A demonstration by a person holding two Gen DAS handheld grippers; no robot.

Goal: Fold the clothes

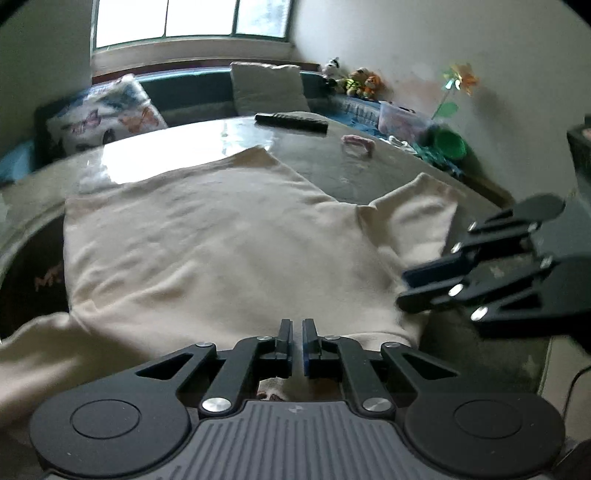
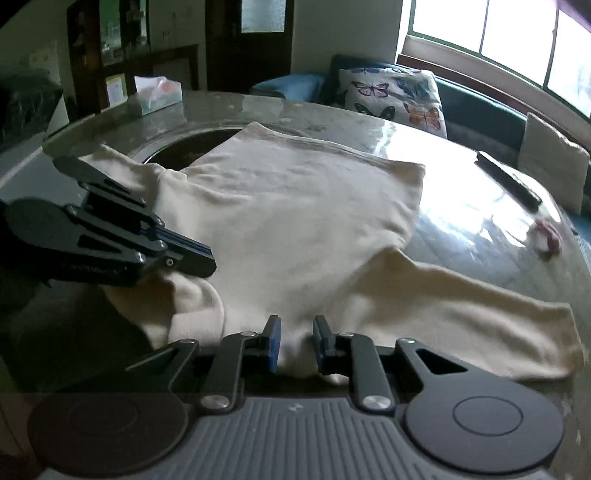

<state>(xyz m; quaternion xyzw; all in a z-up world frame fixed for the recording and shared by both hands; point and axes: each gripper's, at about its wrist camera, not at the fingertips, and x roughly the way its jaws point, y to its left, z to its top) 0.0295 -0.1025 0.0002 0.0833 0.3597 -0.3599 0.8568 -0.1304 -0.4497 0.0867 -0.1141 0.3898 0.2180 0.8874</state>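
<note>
Roughly:
shirt (image 2: 295, 206): spread flat on table (image 2: 480, 221), both sleeves out, so body is ready for folding.
left gripper (image 1: 297, 325): near collar edge, fingers nearly together, apparently holding nothing.
right gripper (image 2: 296, 323): fingers apart, straddling a fabric ridge, likely to pinch it.

Daylight enters through the window (image 1: 192, 18), which is blown out to white in both views, leaving the room dim and slightly grey. The glossy tabletop (image 1: 317, 158) throws back strong glare patches. Both fisheye views bend straight lines and darken to black at the corners. Motion blur softens the right gripper (image 1: 402, 291), the garment's (image 2: 295, 221) edges and the far plush toys (image 1: 354, 79).
</note>
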